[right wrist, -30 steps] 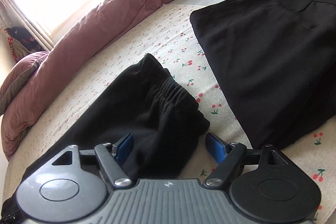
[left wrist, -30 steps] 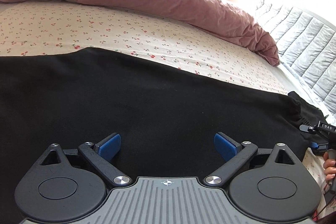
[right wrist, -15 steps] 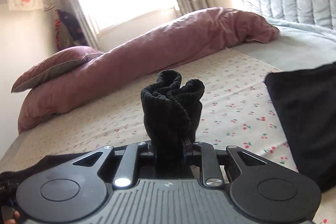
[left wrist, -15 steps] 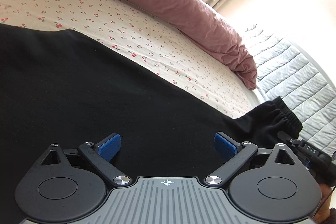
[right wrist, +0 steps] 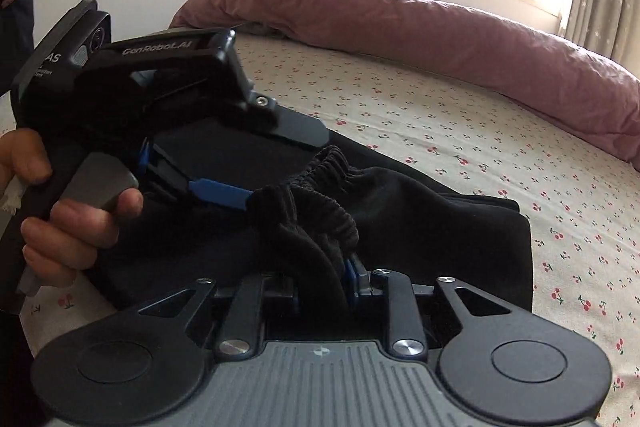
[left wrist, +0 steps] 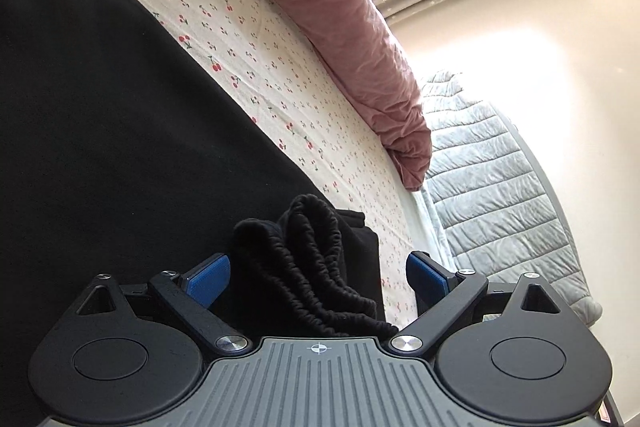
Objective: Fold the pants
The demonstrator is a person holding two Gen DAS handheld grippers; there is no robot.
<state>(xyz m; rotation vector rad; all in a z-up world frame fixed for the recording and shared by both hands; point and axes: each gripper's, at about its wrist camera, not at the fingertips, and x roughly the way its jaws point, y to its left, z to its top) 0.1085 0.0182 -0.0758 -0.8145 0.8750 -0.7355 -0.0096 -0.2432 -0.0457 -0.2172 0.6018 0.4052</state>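
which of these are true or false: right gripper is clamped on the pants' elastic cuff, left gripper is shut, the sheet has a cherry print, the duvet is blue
1. The right gripper is clamped on the elastic cuff of the black pants. True, though its jaws are easing open slightly.
2. The left gripper is shut. False: its jaws stand wide apart, with the cuff between them, unpressed.
3. The bed sheet has a cherry print. True.
4. The duvet is blue. False: it is dusty pink.
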